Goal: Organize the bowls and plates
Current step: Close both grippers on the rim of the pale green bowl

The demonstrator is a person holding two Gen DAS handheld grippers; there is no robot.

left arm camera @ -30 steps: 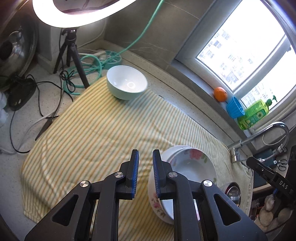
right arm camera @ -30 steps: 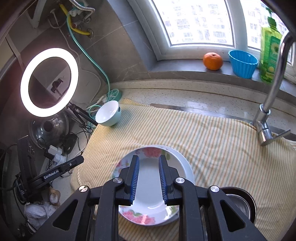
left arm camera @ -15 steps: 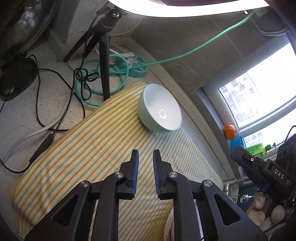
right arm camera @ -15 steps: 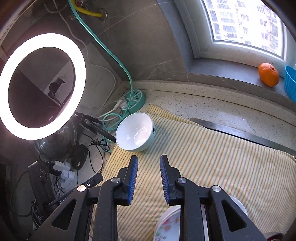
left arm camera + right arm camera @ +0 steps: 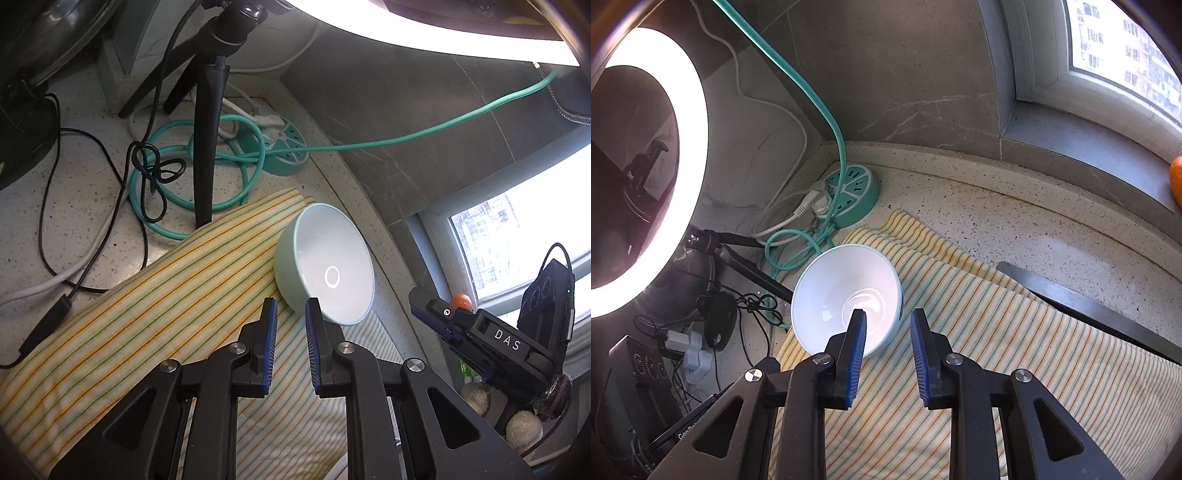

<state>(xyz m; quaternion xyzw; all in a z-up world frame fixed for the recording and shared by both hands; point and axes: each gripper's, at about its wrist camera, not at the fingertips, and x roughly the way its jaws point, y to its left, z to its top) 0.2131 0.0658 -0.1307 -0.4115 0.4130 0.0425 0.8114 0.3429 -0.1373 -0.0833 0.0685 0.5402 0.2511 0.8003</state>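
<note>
pale green bowl [image 5: 849, 295] on striped cloth [image 5: 1015, 350], just ahead of right gripper [image 5: 884, 321], jaws apart, empty. left gripper [image 5: 288, 314] beside bowl [image 5: 325, 266], jaws apart.

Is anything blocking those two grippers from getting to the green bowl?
Nothing visible. The bowl sits on the striped cloth with only bare cloth before the left gripper and right gripper. The tripod leg and cables lie beyond it.

A pale green bowl [image 5: 325, 266] sits near the far corner of the striped cloth [image 5: 155, 314]; the left gripper [image 5: 290, 314] hovers just before it, jaws parted, empty; the right gripper [image 5: 480, 339] shows at right.
</note>
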